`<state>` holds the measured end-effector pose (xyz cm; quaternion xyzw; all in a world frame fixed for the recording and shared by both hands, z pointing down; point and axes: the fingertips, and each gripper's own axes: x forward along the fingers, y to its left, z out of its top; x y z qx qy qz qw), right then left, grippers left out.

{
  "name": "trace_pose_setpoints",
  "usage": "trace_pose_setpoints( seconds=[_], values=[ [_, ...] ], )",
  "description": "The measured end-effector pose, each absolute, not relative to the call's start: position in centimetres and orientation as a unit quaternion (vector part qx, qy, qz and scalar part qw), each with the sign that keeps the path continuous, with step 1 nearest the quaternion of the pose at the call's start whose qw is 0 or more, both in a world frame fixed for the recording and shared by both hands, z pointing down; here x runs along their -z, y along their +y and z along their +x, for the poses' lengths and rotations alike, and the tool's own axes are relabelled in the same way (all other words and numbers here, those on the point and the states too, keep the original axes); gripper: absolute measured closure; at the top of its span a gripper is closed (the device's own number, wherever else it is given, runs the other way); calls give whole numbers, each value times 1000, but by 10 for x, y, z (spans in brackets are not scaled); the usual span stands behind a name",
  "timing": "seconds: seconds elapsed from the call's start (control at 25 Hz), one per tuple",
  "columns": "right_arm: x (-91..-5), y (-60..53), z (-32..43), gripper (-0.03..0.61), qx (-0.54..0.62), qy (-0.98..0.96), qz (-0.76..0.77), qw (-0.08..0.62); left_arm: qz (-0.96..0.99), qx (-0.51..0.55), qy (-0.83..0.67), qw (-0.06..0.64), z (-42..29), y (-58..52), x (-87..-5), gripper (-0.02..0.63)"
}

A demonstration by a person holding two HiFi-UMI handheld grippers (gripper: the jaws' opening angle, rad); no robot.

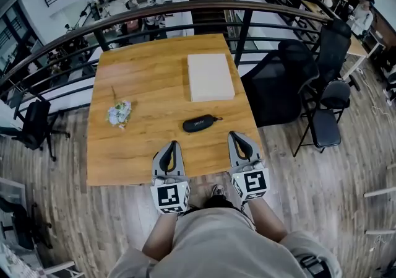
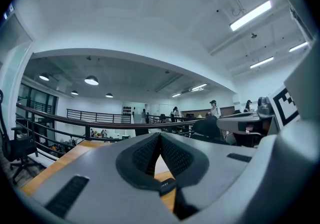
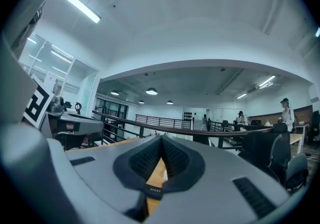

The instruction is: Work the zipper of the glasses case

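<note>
Left gripper, right gripper: held level, fingers clenched empty; glasses case ahead between them, untouched, on surface.

Tabletop: orange-brown with visible wood grain. Glasses case: black with small pale lettering. Flat box: plain cream. Crumpled wrapper: white with green. Left gripper and right gripper: pale grey shells, black dimpled lining on the fingers, and marker cubes patterned in black-and-white squares. Floor: grey-brown planks. Railing: dark. Office chairs: black.
</note>
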<state>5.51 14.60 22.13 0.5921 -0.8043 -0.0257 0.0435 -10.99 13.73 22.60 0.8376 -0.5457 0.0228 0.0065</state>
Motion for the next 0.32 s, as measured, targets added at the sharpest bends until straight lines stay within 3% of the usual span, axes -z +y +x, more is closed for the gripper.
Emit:
trace_pose_setpoints(
  seconds=[0.32],
  values=[
    [-219, 148, 52, 554, 25, -802, 595, 47, 844, -25, -536, 5, -110, 140, -223, 591]
  ],
)
